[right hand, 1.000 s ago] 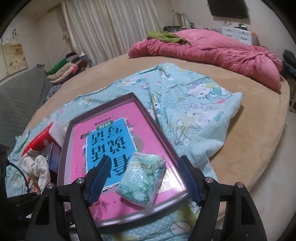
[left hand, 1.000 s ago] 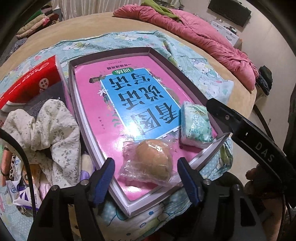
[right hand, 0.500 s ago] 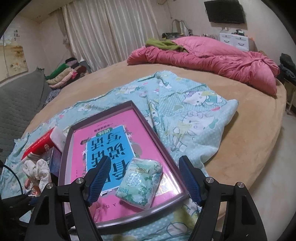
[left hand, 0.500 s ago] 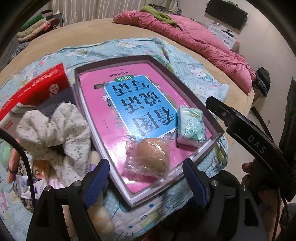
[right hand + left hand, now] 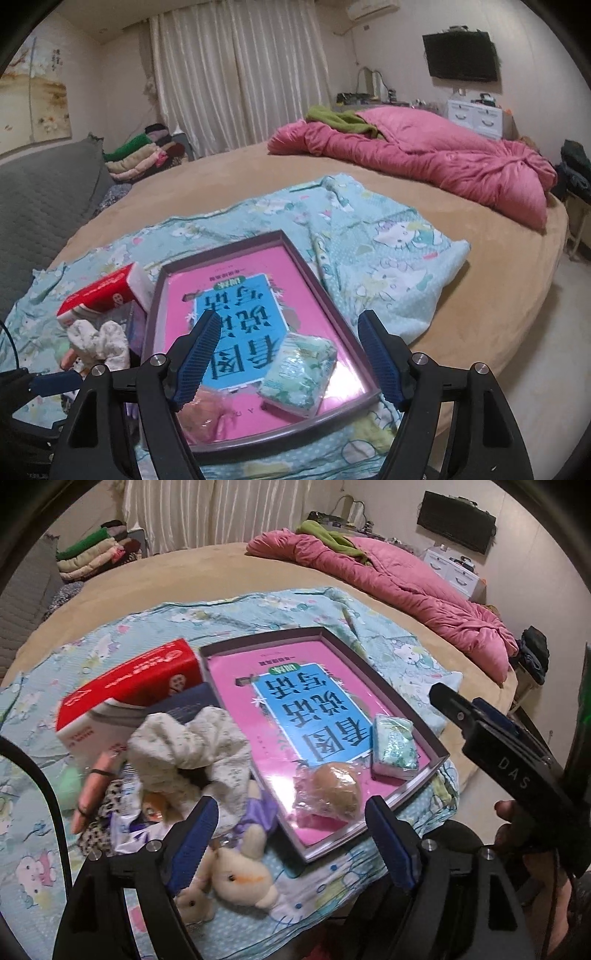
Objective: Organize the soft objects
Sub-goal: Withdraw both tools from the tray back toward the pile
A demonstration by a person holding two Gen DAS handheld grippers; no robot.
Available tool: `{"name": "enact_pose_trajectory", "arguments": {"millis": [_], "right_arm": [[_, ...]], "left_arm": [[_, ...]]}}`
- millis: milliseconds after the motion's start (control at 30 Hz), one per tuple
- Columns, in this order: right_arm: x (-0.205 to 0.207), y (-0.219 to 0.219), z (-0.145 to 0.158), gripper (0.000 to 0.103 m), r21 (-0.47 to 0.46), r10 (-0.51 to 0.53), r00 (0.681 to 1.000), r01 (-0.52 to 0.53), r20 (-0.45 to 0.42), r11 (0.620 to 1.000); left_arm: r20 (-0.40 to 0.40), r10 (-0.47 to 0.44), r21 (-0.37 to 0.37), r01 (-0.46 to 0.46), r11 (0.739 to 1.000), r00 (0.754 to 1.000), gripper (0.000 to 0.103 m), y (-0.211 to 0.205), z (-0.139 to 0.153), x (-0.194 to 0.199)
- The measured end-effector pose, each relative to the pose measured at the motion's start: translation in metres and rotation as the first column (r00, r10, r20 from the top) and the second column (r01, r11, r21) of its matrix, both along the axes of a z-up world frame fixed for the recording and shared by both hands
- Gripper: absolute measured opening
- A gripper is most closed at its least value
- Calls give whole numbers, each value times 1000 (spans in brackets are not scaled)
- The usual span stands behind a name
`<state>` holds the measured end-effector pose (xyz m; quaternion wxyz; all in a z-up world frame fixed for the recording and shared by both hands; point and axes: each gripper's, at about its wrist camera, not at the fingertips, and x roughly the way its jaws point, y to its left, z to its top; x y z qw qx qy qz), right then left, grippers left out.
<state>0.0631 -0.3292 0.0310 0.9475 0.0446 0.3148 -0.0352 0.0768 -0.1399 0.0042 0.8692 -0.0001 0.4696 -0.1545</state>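
A bun in clear plastic [image 5: 328,794] and a green tissue pack [image 5: 393,747] lie at the near end of the pink-lined tray [image 5: 258,640]. My left gripper [image 5: 290,810] hovers open above the bun, touching nothing. Left of the tray is a heap with a floral cloth [image 5: 192,746] and a plush rabbit [image 5: 240,875]. In the right wrist view my right gripper [image 5: 288,332] is open above the tissue pack [image 5: 299,373], its pads clear of it. The bun [image 5: 207,410] shows by its left finger, inside the tray [image 5: 221,251].
A red tissue box [image 5: 125,686] leans on the tray's left side, on a blue cartoon sheet [image 5: 288,605]. A pink duvet [image 5: 424,158] lies at the far side of the round tan bed [image 5: 498,295]. Folded clothes [image 5: 140,155] are stacked by the curtain.
Both grippers have risen and drawn back from the tray. The left jaws have widened, and the plush rabbit has come into view. The bun and tissue pack lie where they were.
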Motion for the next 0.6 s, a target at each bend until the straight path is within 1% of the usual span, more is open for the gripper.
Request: {"name": "enact_pose_trajectory", "arguments": {"millis": [133, 300, 467, 600], "right_arm": [[-2, 9, 4, 78, -11, 19, 1000, -19, 1, 1000], [-4, 21, 10, 78, -3, 55, 998, -55, 3, 998], [-8, 38, 19, 78, 9, 103, 995, -103, 14, 995], [-12, 54, 28, 78, 7, 148, 989, -149, 29, 989]], "left_arm": [[6, 19, -6, -18, 1000, 1000, 81, 12, 4, -5], [19, 61, 1, -61, 998, 998, 81, 33, 11, -10], [30, 117, -6, -117, 993, 993, 81, 61, 19, -13], [39, 175, -27, -174, 984, 984, 81, 91, 27, -15]]}}
